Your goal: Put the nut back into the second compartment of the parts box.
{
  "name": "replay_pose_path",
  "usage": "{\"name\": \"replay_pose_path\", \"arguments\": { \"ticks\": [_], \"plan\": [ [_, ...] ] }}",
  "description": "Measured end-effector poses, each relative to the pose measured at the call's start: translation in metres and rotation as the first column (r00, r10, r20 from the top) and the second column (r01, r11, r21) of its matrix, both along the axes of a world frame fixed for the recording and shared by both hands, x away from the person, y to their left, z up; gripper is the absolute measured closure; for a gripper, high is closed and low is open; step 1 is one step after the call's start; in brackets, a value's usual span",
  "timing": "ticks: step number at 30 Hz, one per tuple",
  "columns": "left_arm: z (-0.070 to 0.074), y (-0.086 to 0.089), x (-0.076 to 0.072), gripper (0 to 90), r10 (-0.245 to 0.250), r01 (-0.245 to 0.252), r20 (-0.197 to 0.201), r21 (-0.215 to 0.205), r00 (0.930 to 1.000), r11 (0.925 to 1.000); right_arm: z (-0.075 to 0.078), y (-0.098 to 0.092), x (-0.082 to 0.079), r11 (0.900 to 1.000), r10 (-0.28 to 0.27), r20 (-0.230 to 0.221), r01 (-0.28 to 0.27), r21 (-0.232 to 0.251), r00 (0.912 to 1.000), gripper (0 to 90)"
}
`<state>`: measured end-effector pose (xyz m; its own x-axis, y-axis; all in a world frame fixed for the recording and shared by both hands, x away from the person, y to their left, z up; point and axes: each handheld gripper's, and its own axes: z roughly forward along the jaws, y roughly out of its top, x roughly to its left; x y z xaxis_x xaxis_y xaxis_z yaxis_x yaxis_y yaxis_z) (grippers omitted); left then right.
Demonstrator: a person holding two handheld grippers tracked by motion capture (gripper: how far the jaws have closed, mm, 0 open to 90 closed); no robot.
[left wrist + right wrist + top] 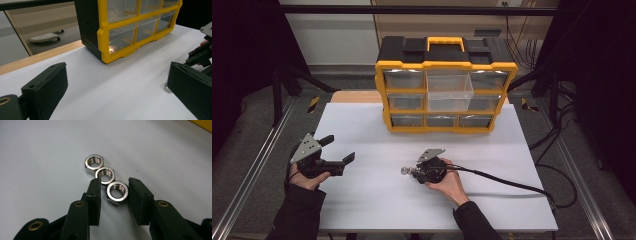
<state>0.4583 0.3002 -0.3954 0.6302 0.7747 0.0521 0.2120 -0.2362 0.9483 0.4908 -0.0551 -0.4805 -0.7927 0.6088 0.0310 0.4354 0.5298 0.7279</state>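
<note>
Early going: right gripper (113, 195) part open around nearest nut (117, 191), not clamped; left gripper (337, 150) wide open, empty; drawer (449, 90) pulled out, far.

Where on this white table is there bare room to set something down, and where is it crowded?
Free: the strip between the yellow organizer and the two grippers, and the table's right side beyond the right gripper, though its cable crosses there. Crowded: around the three nuts at the right gripper's jaws, and near the left gripper.
</note>
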Motion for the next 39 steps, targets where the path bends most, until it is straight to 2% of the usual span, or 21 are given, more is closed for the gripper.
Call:
{"name": "replay_pose_path", "arguments": {
  "ticks": [1, 4, 11, 12, 20, 26, 28, 33, 36, 39],
  "plan": [
    [0.000, 0.000, 0.000, 2.2, 0.000, 0.000, 0.000, 0.000, 1.0000, 1.0000, 0.001, -0.001, 0.000, 1.000, 0.005, 0.000, -0.005, -0.007, 1.0000, 67.7],
    [0.000, 0.000, 0.000, 2.2, 0.000, 0.000, 0.000, 0.000, 1.0000, 1.0000, 0.001, 0.000, -0.001, 1.000, -0.005, 0.003, 0.005, -0.012, 1.0000, 69.9],
    [0.000, 0.000, 0.000, 2.2, 0.001, -0.001, 0.003, -0.001, 1.0000, 1.0000, 0.001, -0.001, 0.000, 1.000, 0.002, 0.007, -0.002, -0.014, 1.0000, 70.1],
    [0.000, 0.000, 0.000, 2.2, 0.001, -0.001, 0.002, -0.001, 1.0000, 1.0000, 0.001, 0.000, -0.001, 1.000, -0.013, -0.002, 0.013, -0.007, 0.9999, 70.2],
    [0.000, 0.000, 0.000, 2.3, 0.002, -0.002, 0.003, -0.002, 1.0000, 1.0000, 0.004, -0.003, 0.000, 1.000, -0.009, -0.015, 0.009, -0.019, 0.9998, 70.2],
    [0.001, 0.000, 0.000, 2.3, 0.002, -0.002, 0.004, -0.003, 1.0000, 1.0000, 0.011, -0.004, -0.002, 1.000, -0.017, -0.025, 0.017, -0.001, 0.9995, 70.2],
    [0.001, 0.000, -0.001, 2.3, 0.002, -0.002, 0.004, -0.003, 1.0000, 1.0000, 0.014, -0.007, -0.002, 1.000, 0.002, -0.020, -0.002, -0.003, 0.9998, 70.2],
    [0.001, 0.000, -0.001, 2.3, 0.001, -0.001, 0.004, -0.002, 1.0000, 1.0000, 0.022, -0.010, -0.005, 1.000, 0.006, -0.017, -0.006, 0.016, 0.9998, 70.2],
    [0.001, 0.000, -0.001, 2.3, 0.001, -0.001, 0.004, -0.003, 1.0000, 1.0000, 0.028, -0.011, -0.007, 1.000, -0.009, -0.025, 0.010, 0.028, 0.9996, 70.2],
    [0.001, 0.000, -0.001, 2.2, 0.001, -0.001, 0.002, -0.003, 1.0000, 1.0000, 0.036, -0.016, -0.008, 0.999, 0.004, -0.006, -0.004, 0.051, 1.0000, 70.2]
  ]
}}
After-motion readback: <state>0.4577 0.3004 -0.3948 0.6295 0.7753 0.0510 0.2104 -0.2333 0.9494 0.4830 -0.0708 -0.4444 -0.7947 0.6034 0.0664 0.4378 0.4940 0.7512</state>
